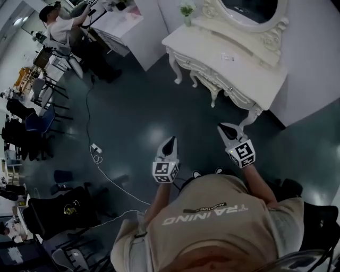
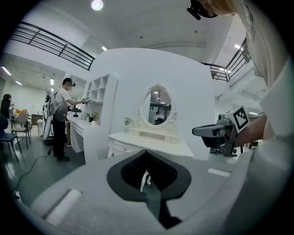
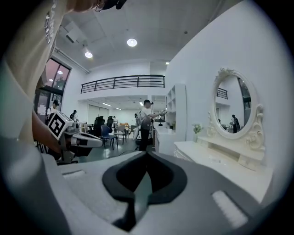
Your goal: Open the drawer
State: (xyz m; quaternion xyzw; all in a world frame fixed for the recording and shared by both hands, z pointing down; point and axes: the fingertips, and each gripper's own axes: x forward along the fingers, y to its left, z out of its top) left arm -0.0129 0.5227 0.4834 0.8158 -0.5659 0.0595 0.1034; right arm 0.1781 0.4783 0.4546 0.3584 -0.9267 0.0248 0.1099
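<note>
A white carved dressing table [image 1: 234, 66] with an oval mirror [image 2: 157, 106] stands against the wall ahead. Its drawer fronts [image 2: 121, 148] run along the apron under the top. Both grippers hang in the air above the dark floor, well short of the table. My left gripper [image 1: 169, 143] is shut and empty, and in its own view the jaws [image 2: 147, 154] meet at a point. To its right, my right gripper [image 1: 225, 129] is nearer the table's right leg. It is also shut with nothing in it [image 3: 147, 154]. Neither gripper touches the table.
A small potted plant [image 1: 187, 10] stands on the table's far end. Another person [image 1: 57, 25] works at a white shelf unit at the top left. Chairs [image 1: 34, 125] line the left side. A power strip [image 1: 96, 149] and a white cable lie on the floor.
</note>
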